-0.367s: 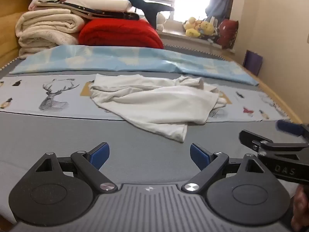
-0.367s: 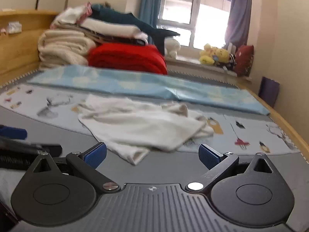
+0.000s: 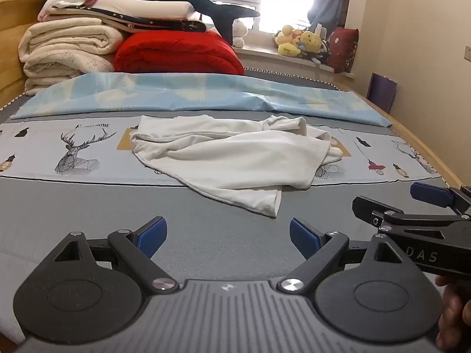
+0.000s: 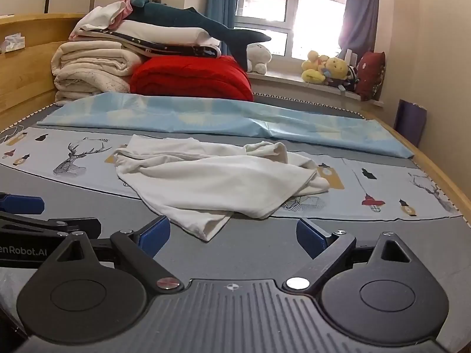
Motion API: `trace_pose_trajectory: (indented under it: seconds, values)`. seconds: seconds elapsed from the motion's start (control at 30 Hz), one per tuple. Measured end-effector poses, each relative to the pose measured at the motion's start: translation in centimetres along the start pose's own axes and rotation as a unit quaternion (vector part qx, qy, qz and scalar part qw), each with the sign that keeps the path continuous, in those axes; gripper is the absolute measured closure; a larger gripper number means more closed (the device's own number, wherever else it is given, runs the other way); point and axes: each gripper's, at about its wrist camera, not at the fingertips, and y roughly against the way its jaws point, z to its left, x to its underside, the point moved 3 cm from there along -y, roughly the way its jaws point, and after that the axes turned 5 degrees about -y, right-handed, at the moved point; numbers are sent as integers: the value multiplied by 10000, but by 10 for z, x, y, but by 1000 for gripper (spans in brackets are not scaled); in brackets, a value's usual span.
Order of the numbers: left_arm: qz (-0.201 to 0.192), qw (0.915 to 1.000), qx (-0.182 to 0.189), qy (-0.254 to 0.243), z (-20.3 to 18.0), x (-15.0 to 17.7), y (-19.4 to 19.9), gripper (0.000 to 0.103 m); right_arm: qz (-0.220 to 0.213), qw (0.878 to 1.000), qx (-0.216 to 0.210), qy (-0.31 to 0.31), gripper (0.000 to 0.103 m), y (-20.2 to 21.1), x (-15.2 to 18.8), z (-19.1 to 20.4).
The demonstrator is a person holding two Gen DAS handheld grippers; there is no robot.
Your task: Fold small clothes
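A crumpled white garment (image 3: 235,158) lies on the bed, across the printed sheet and onto the grey cover; it also shows in the right wrist view (image 4: 212,179). My left gripper (image 3: 228,235) is open and empty, just short of the garment's near corner. My right gripper (image 4: 232,234) is open and empty, its jaws either side of that near corner, not touching it. The right gripper shows side-on in the left wrist view (image 3: 412,214). The left gripper shows at the left edge of the right wrist view (image 4: 38,220).
Folded blankets, a red quilt (image 3: 179,53) and a plush shark are stacked at the bed's far end. A light blue sheet (image 3: 206,94) lies behind the garment. A wooden bed rail (image 3: 426,153) runs along the right. Plush toys sit on the windowsill.
Both grippers have shifted slightly; the garment looks a little closer in the right wrist view. The garment itself has not moved.
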Motion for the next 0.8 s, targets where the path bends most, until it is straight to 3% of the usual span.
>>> trace_pose_trajectory:
  seconds: [0.23,0.8]
  values:
    - [7,10000,23,33,0,-1,0,10,208,9997,57,59,10,-52,-38,38]
    - [-80,9999,127,-44,-5,2,1,10,163,9995,120,233,17,-54,-42,43]
